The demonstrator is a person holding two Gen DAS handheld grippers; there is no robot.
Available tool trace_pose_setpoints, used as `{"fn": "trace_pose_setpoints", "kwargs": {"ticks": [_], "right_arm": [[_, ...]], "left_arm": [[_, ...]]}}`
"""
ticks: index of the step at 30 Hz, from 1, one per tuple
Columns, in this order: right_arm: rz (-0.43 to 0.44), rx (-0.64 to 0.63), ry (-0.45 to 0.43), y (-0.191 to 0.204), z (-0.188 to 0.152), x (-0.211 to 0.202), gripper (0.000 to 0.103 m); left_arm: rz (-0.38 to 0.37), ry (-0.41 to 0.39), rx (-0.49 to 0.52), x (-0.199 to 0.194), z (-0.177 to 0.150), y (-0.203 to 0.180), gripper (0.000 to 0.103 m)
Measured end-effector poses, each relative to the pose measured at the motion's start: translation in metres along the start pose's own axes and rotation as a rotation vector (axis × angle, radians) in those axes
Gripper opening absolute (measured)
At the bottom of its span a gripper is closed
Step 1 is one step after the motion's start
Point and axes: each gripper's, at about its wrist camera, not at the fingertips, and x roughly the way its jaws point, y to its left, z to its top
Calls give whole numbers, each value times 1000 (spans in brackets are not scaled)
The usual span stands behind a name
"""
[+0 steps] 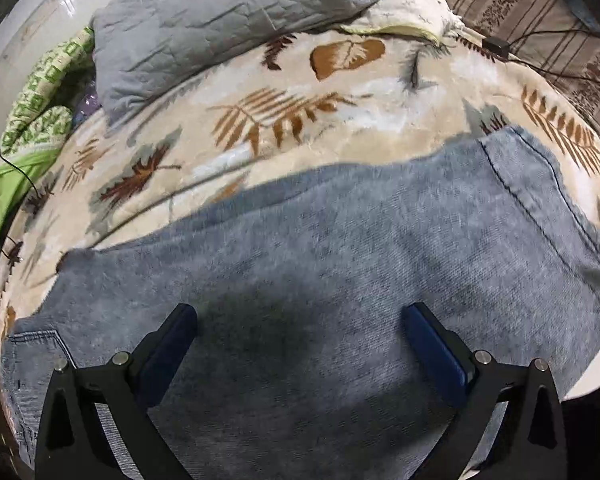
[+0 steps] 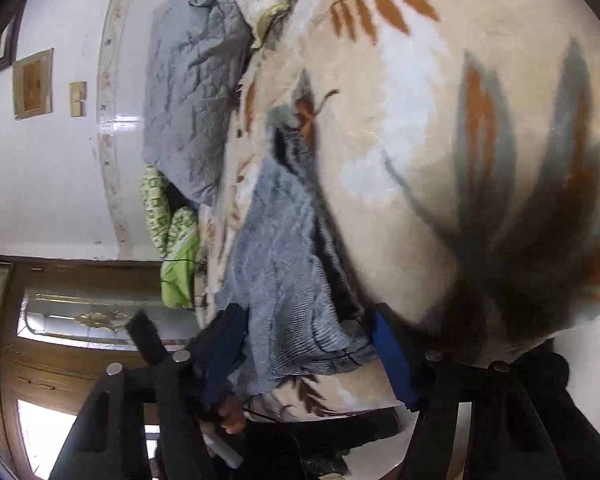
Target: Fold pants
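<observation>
The pants are faded blue-grey jeans (image 1: 340,248), lying flat across a beige leaf-print blanket (image 1: 284,120) on a bed. In the left wrist view my left gripper (image 1: 300,320) hovers just above the denim, jaws wide open and empty, casting a shadow on the cloth. In the right wrist view, rolled sideways, the jeans (image 2: 280,248) show as a bunched, rumpled strip. My right gripper (image 2: 308,324) is open, its two blue pads straddling the near end of the denim without closing on it.
A grey quilted pillow (image 1: 220,20) lies at the head of the bed, with a green patterned cloth (image 1: 40,112) beside it. A striped pillow (image 1: 540,20) and a black cable (image 1: 540,68) are at the far right. A white wall (image 2: 52,180) and wooden cabinet (image 2: 60,360) stand beyond the bed.
</observation>
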Motion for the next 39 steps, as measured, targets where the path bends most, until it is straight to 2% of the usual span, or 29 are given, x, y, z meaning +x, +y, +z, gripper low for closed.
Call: {"fn": "trace_pose_setpoints", "kwargs": {"ticks": [4,8,12,14,15,17,20,26,29,33,39], "right_arm": [[62,-50,22,12,-1,6,66],[10,-54,-10,15,0,9,66],[-14,-45,23,16,-1,25,66],[-16,-68,-8,21,-3,25,53],[-30,-89,-16,24,-3,25,26],[-82,-130,-44,31,-3,26,22],[-115,-160,-84,39,-3,26,21],[-27,-305,-140,84,-11,25,21],[-44,-395,-131,110,-22,40,21],[-33,-515,-79,148,-44,72,21],[-28,-603,68,182,-80,134,21]], "left_arm": [[-35,16,0,3,-5,8,103],[-27,22,-21,2,-5,7,103],[-27,13,-34,0,-7,7,103],[-39,13,-47,0,-7,10,103],[-44,13,-51,0,-7,11,103],[-55,16,-64,0,-8,13,103],[-66,26,-81,-1,-7,20,103],[-31,-6,-146,-17,-13,61,103],[-7,-25,-208,-27,-20,94,103],[14,-50,-288,-41,-34,133,103],[46,-76,-378,-62,-69,183,103]]}}
